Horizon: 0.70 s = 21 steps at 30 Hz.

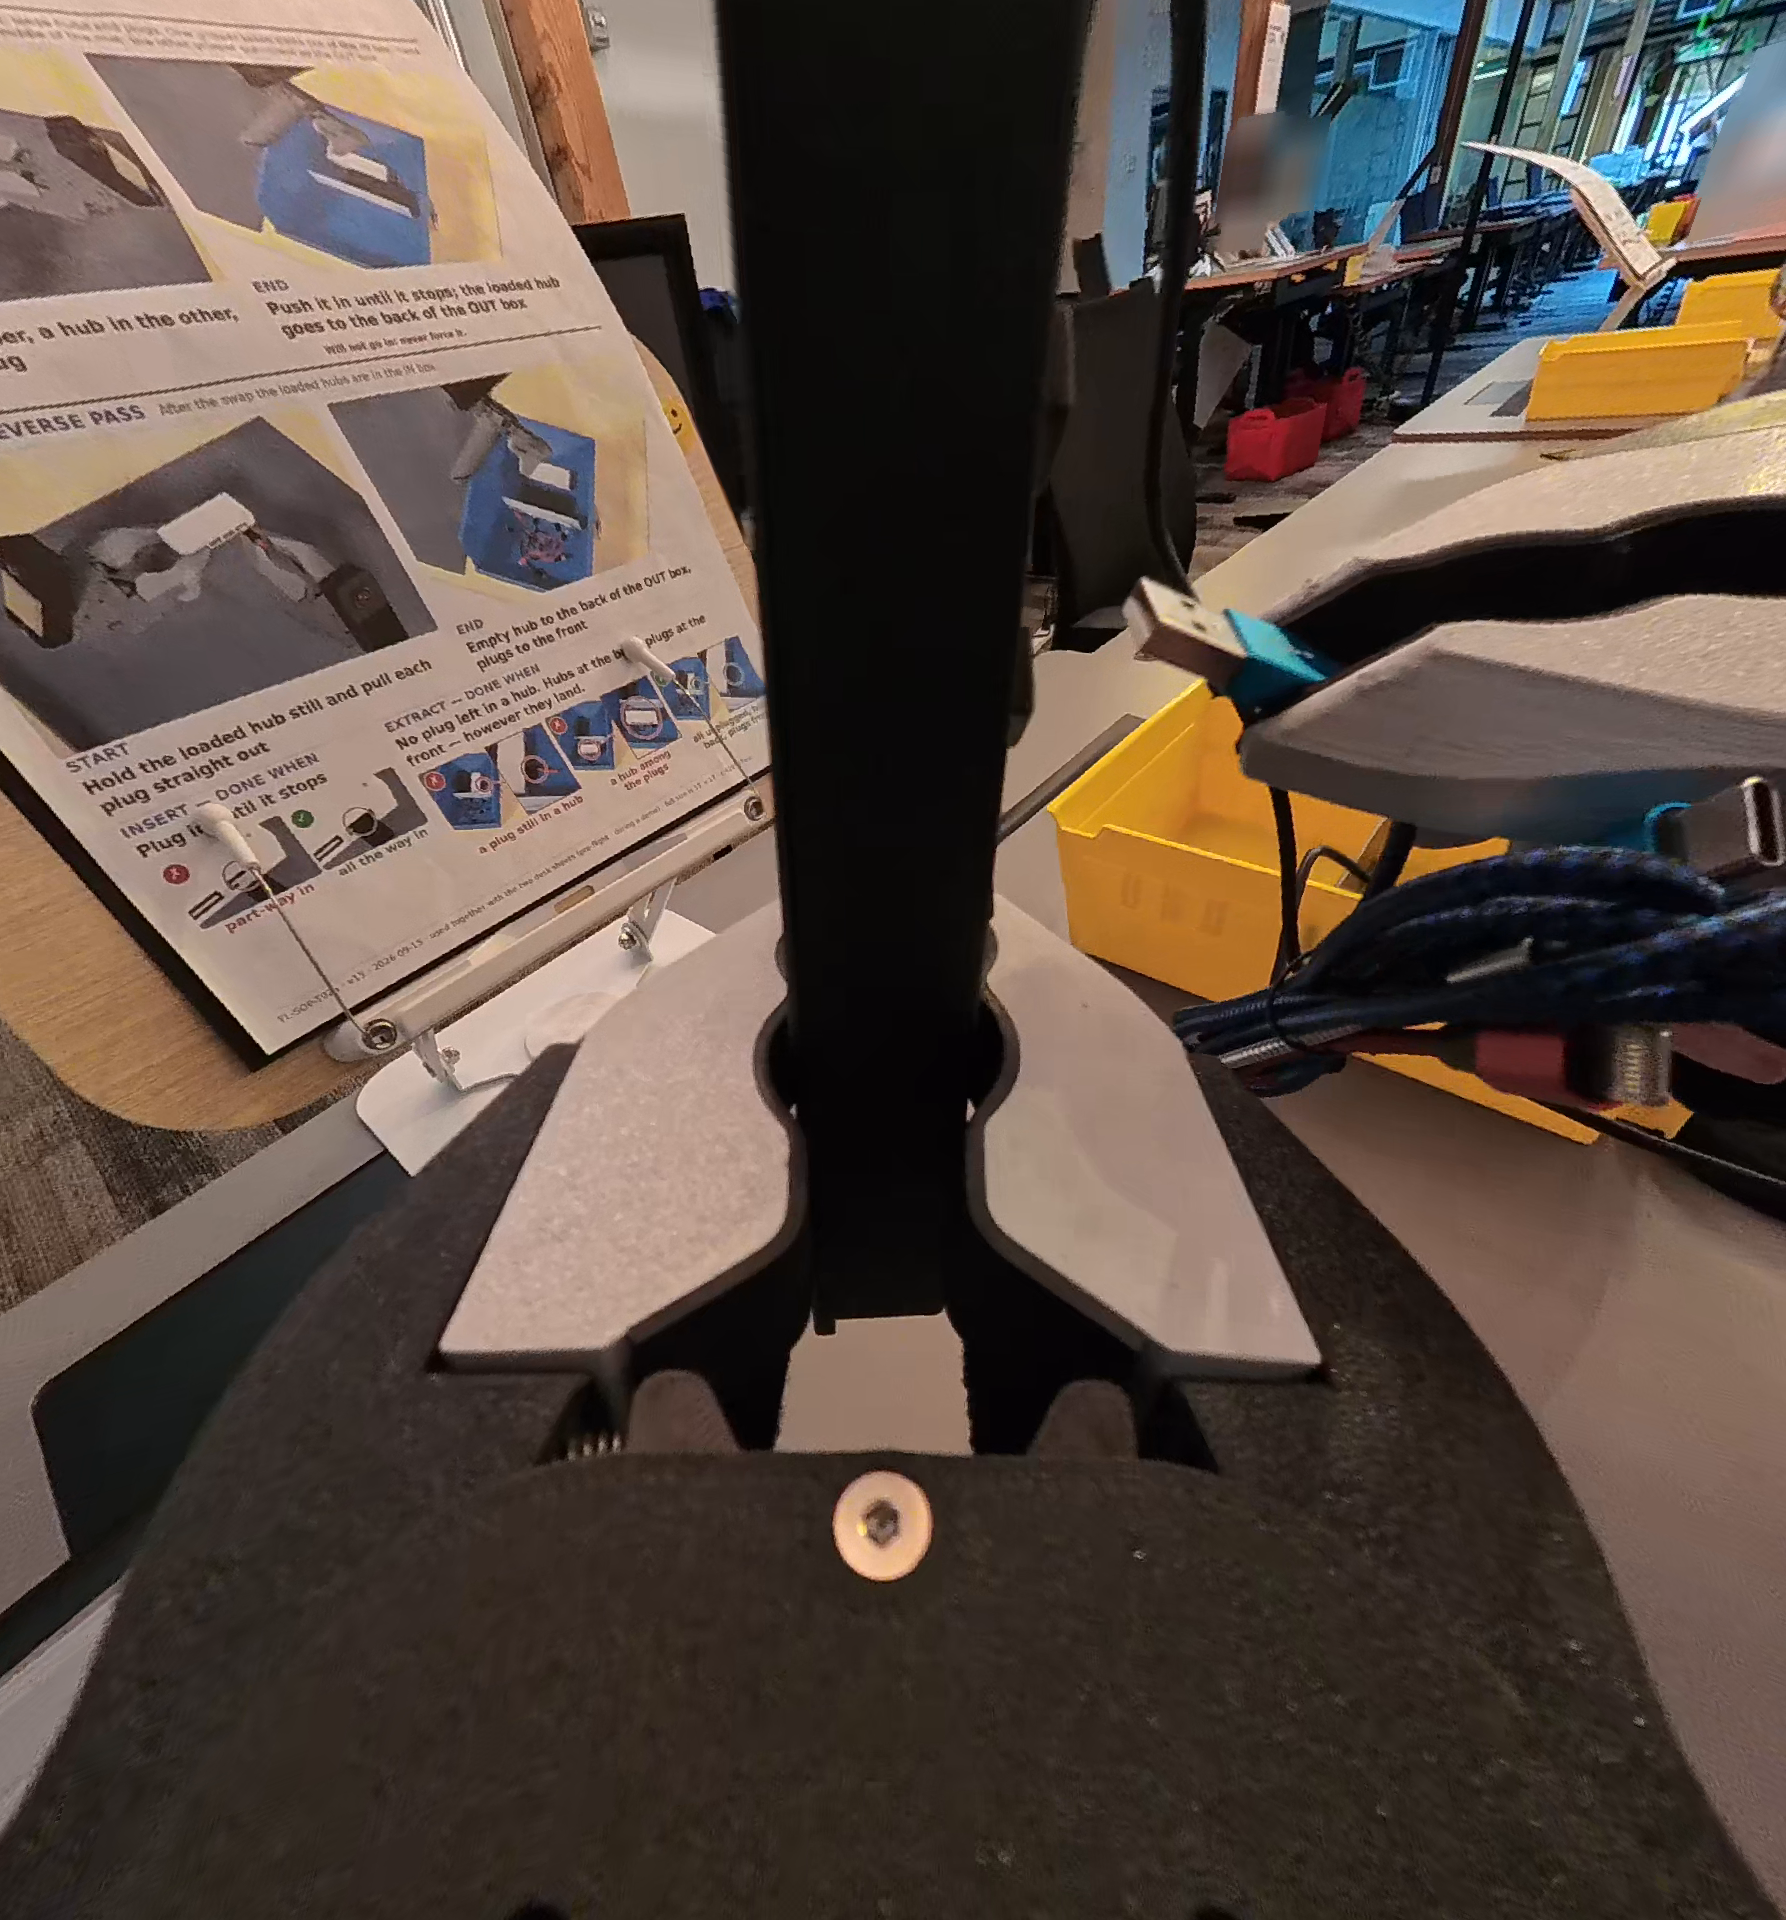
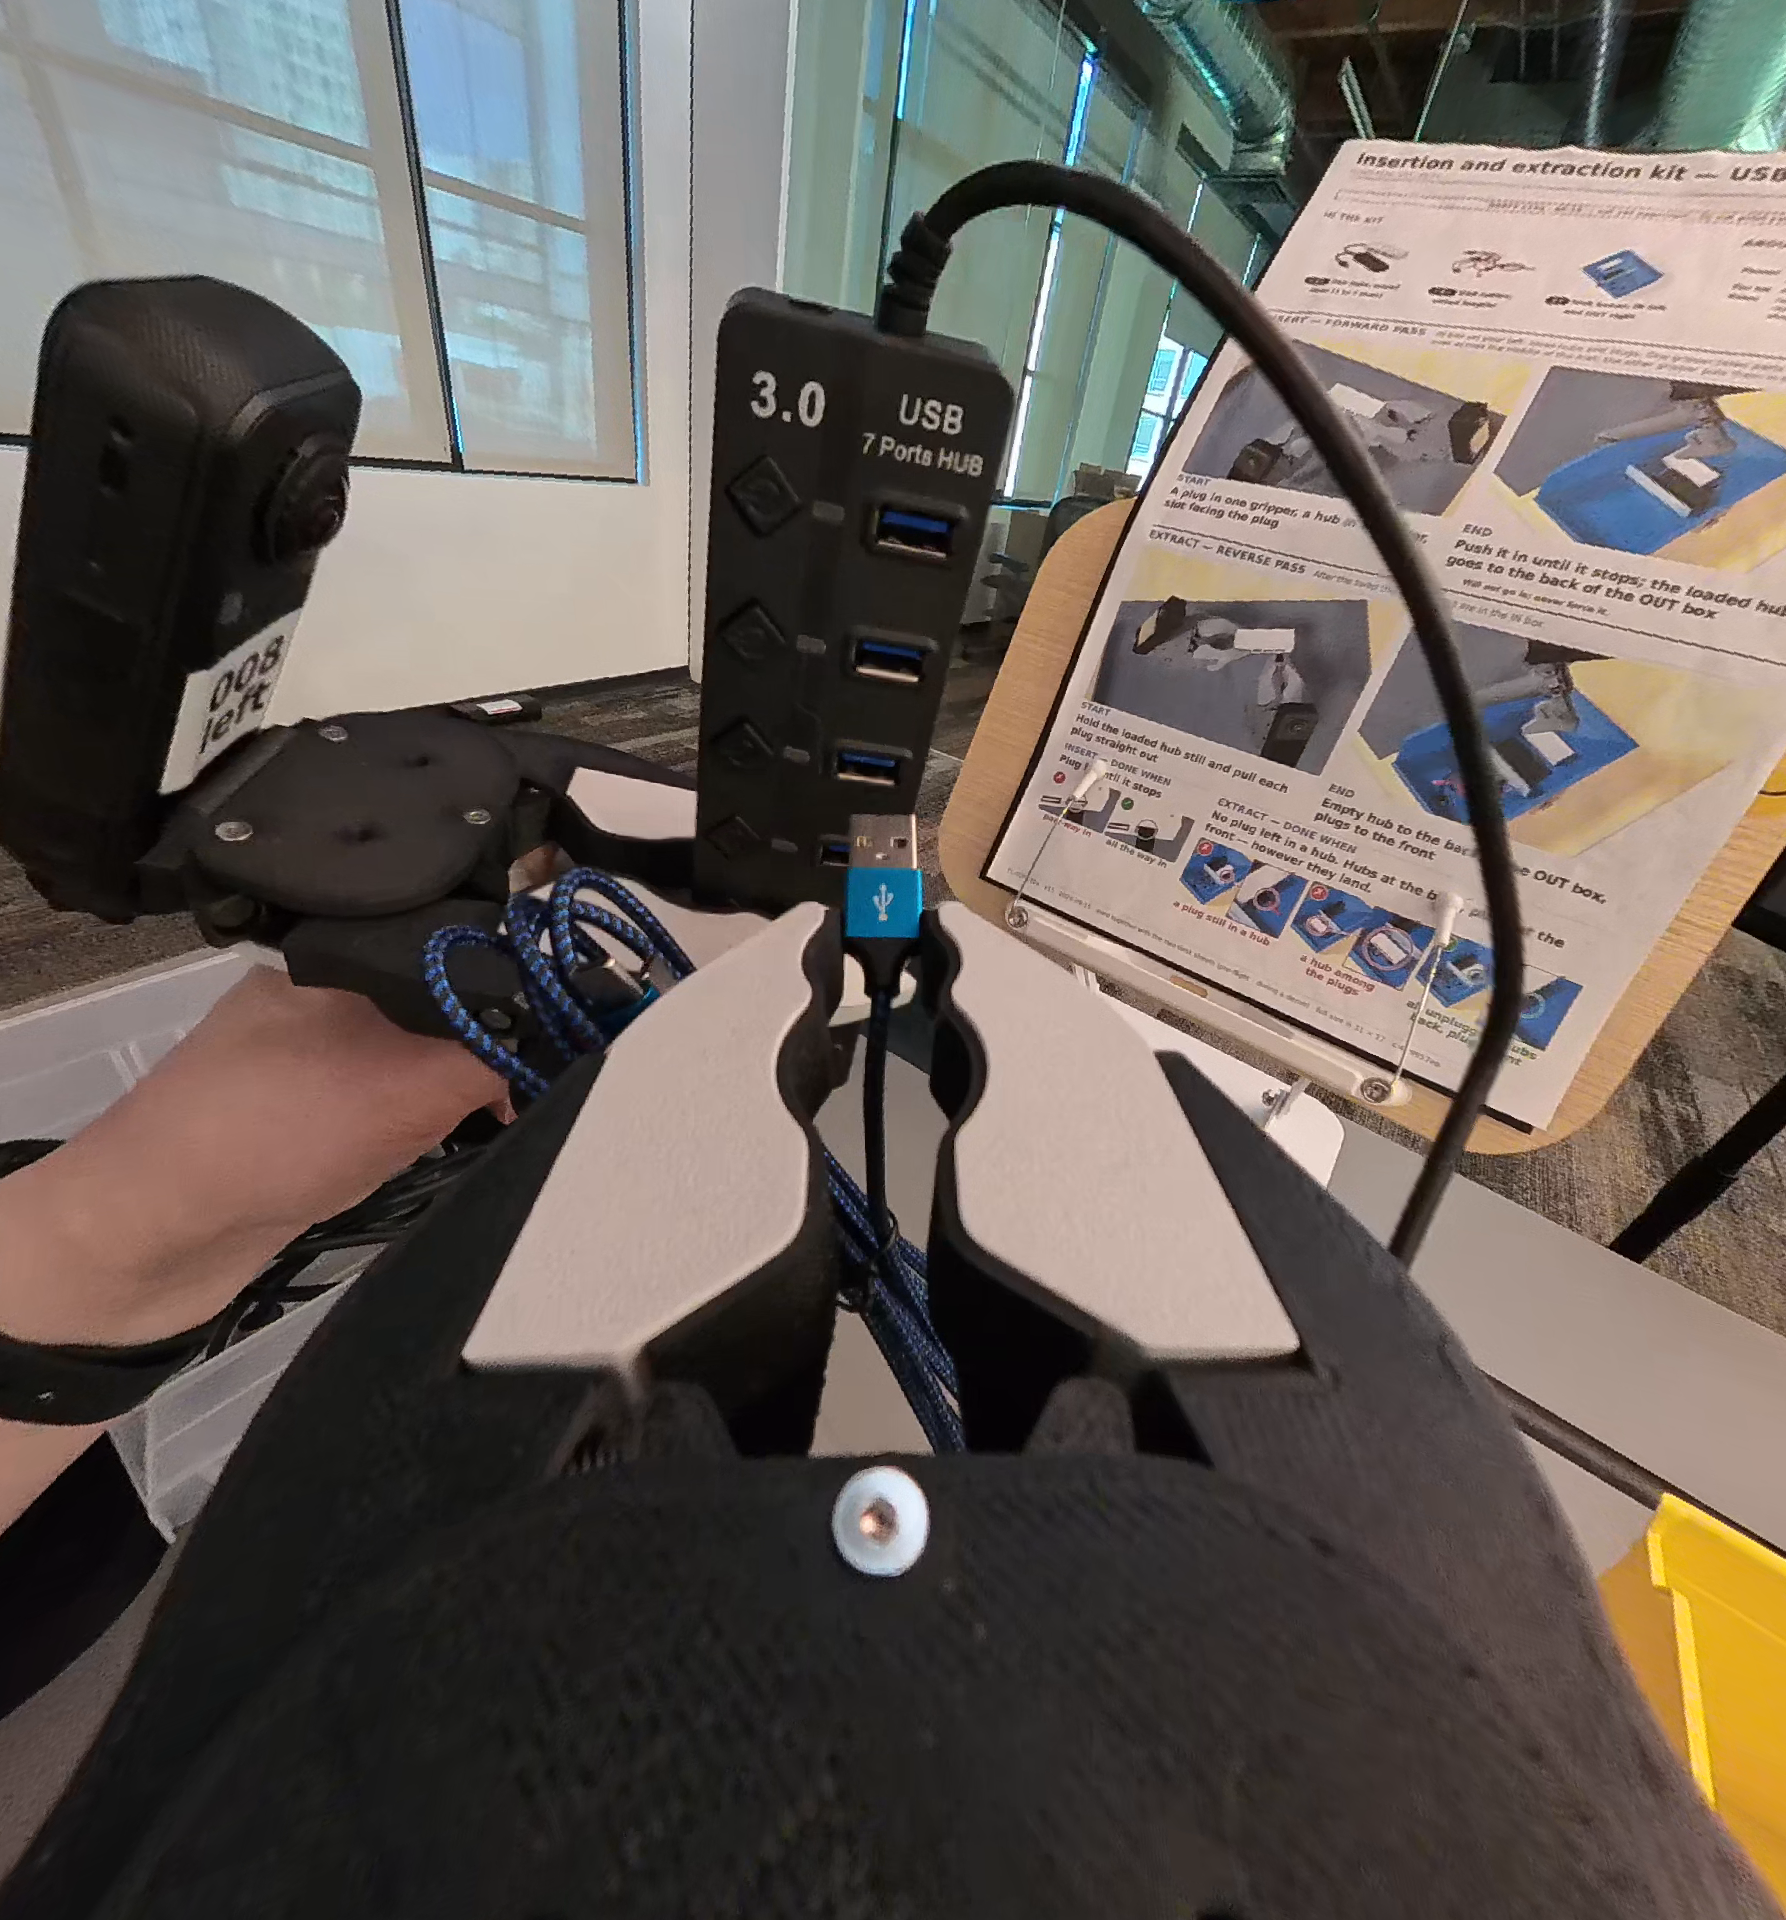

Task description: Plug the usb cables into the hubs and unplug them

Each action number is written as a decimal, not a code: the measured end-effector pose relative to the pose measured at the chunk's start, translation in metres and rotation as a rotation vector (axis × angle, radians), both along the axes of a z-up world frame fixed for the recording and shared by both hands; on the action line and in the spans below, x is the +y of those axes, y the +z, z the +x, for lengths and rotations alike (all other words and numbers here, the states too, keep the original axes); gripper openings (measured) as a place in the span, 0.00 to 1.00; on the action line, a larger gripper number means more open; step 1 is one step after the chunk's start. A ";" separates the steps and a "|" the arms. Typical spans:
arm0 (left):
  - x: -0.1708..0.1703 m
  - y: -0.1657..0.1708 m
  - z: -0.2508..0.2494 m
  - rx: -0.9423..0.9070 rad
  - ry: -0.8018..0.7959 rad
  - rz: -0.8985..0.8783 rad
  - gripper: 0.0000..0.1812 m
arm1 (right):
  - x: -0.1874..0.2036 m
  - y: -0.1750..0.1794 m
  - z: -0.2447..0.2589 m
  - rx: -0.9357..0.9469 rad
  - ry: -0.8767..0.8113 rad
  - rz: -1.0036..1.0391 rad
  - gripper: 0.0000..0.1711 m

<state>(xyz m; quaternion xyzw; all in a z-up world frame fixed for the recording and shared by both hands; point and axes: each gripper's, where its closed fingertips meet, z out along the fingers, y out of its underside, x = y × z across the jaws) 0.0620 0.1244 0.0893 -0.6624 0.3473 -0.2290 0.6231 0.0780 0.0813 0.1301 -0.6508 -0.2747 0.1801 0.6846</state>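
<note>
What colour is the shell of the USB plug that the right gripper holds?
Bright blue, with a silver metal tip. The USB plug shows best in the right wrist view.

White wall (image 2: 245,582) under large windows (image 2: 276,208); grey carpet (image 2: 1699,1039). Exposed ducts (image 2: 1232,94) overhead. Wooden post (image 1: 567,104), rows of desks (image 1: 1388,260) behind. Daylight.

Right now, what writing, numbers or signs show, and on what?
I cannot repeat wording; its carriers:
Upright black plastic hub: white print at top.
White sticker on the black camera: dark print.
Paper instruction sheet on the wooden stand: headings, captions; bottom line too small.
Blue metal plug: white symbol.
</note>
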 end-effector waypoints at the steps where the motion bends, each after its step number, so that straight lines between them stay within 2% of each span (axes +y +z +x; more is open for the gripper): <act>1: 0.000 0.000 0.001 0.001 -0.004 0.002 0.14 | 0.000 0.000 0.000 -0.001 0.001 0.001 0.09; 21: -0.010 0.002 0.015 0.041 -0.049 0.104 0.14 | -0.001 0.002 0.000 0.044 0.034 -0.022 0.09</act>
